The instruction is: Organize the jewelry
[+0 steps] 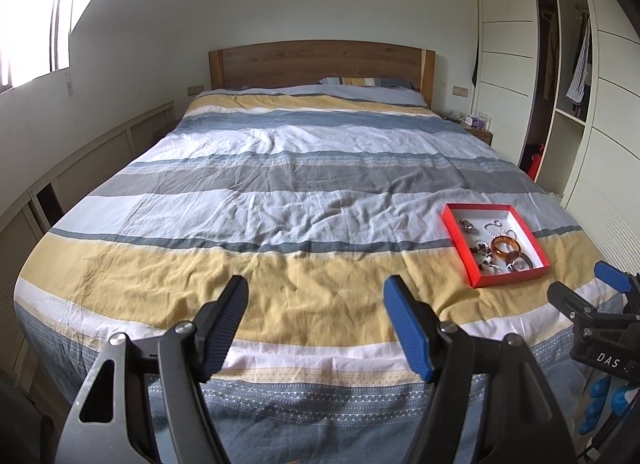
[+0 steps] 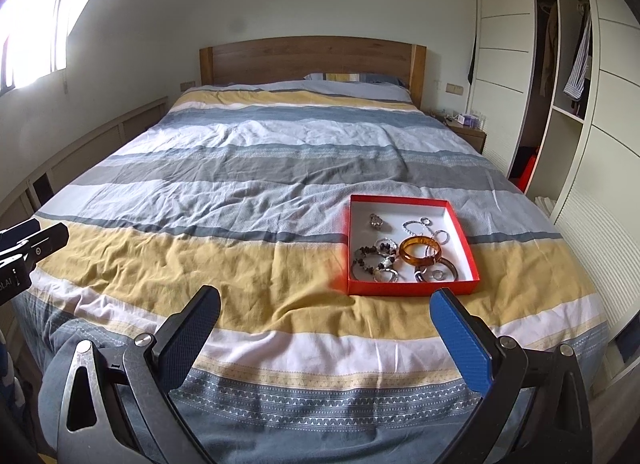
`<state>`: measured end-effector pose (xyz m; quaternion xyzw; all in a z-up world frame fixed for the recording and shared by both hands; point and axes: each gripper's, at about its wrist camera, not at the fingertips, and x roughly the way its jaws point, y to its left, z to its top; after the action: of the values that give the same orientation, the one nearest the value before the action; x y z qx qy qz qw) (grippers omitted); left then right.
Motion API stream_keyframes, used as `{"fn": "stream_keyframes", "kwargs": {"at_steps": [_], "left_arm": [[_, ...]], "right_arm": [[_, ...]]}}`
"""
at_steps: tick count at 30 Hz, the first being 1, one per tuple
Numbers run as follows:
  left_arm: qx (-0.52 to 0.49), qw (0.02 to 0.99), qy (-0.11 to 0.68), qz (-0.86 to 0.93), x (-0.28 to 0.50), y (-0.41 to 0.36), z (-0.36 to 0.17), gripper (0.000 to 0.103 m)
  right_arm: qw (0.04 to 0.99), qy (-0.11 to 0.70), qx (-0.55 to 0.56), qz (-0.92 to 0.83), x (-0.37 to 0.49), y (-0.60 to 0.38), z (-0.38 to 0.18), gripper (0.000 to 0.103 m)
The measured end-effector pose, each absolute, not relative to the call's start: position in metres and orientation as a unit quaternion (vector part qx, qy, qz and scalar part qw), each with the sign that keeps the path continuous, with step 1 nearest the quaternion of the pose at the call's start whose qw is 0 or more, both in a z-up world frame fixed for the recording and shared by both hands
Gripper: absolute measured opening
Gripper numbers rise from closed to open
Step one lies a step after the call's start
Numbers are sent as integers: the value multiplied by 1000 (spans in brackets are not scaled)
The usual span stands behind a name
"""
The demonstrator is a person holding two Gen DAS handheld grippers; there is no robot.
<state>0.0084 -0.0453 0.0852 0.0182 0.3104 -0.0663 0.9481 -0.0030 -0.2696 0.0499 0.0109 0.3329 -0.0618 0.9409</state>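
Note:
A red box (image 2: 408,287) with a white inside sits on the striped bedspread near the foot of the bed, right of centre; it also shows in the left wrist view (image 1: 460,246). Inside lie an amber bangle (image 2: 421,251), beaded bracelets (image 2: 374,258), silver rings and chains (image 2: 424,226). The bangle also shows in the left wrist view (image 1: 507,247). My right gripper (image 2: 326,304) is open and empty, just short of the box. My left gripper (image 1: 316,292) is open and empty over the yellow stripe, left of the box.
The bed (image 2: 248,168) has a wooden headboard (image 2: 312,60) and a pillow at the far end. A bedside table (image 2: 466,132) and open white wardrobes (image 2: 560,76) stand at the right. A window (image 1: 28,36) and low cabinets line the left wall.

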Motion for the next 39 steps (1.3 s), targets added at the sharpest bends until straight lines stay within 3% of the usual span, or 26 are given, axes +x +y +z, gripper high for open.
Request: {"fn": "stream_keyframes", "kwargs": {"at_steps": [39], "left_arm": [[33, 918, 388, -77, 36, -49, 25, 68]], "right_arm": [[916, 396, 21, -64, 21, -275, 5, 102]]}}
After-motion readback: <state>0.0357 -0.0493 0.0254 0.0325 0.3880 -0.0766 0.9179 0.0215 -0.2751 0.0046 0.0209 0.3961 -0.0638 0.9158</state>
